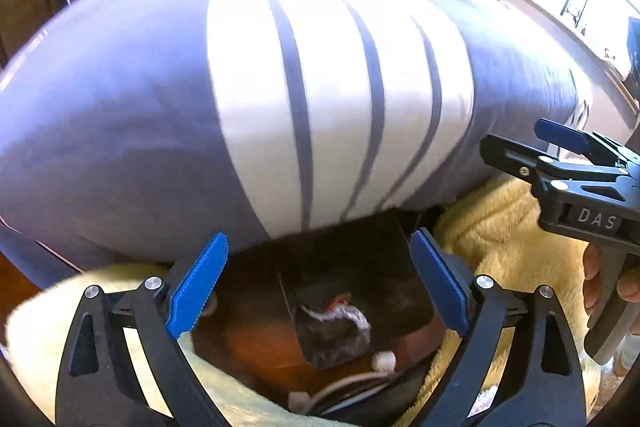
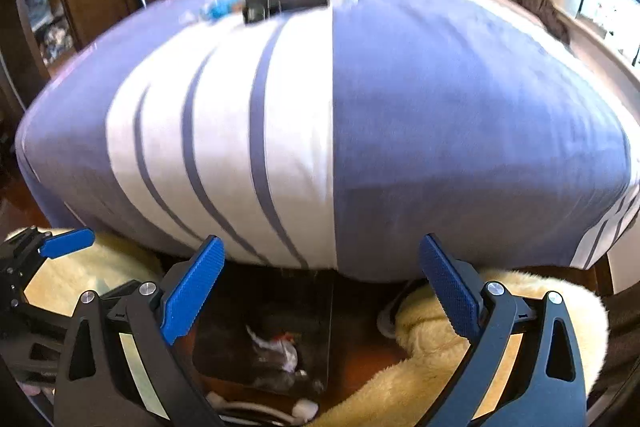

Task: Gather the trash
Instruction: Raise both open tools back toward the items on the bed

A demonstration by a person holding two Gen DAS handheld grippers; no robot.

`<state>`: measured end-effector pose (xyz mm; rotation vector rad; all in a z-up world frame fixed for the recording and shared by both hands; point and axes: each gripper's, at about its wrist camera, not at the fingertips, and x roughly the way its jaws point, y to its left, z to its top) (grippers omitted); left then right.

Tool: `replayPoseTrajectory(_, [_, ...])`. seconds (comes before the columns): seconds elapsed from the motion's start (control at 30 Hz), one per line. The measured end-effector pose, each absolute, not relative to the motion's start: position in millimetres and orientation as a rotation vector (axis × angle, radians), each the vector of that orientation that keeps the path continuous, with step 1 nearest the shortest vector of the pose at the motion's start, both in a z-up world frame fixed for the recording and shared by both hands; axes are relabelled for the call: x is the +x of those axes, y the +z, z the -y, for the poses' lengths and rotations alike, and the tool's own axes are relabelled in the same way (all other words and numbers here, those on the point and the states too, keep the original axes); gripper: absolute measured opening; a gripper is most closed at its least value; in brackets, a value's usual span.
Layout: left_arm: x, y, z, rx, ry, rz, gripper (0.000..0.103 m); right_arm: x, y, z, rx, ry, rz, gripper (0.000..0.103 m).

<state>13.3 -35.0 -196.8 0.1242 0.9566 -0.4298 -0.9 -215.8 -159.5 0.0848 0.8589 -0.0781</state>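
Left wrist view: left gripper (image 1: pixel 318 283) spread wide, nothing between the blue pads (image 1: pixel 198 285), hovering over a dark bin (image 1: pixel 400 291) on the floor at the foot of the bed (image 1: pixel 120 107). Crumpled white trash (image 1: pixel 340 313) lying inside the bin. Right wrist view: right gripper (image 2: pixel 322 287) likewise wide and empty, above the same bin, yellow fluffy rug (image 2: pixel 432 351) beside it.
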Motion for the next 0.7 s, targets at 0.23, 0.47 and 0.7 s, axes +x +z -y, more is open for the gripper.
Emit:
replayPoseTrajectory(0.23, [23.6, -156.9, 25.3, 0.14, -0.403, -0.841, 0.089, 6.5, -115.8, 228.7, 0.113, -0.062, -0.741, 0.098])
replayPoseTrajectory(0.47, [58.6, -128.6, 16.5, 0.136, -0.345, -0.79, 0.09, 37.1, -100.0, 241.2, 0.129, -0.09, -0.703, 0.098])
replayPoseTrajectory(0.7, [106.8, -128.5, 13.8, 0.143, -0.312, -0.798, 0.09, 87.1, -99.4, 241.3, 0.102, -0.082, -0.71, 0.098])
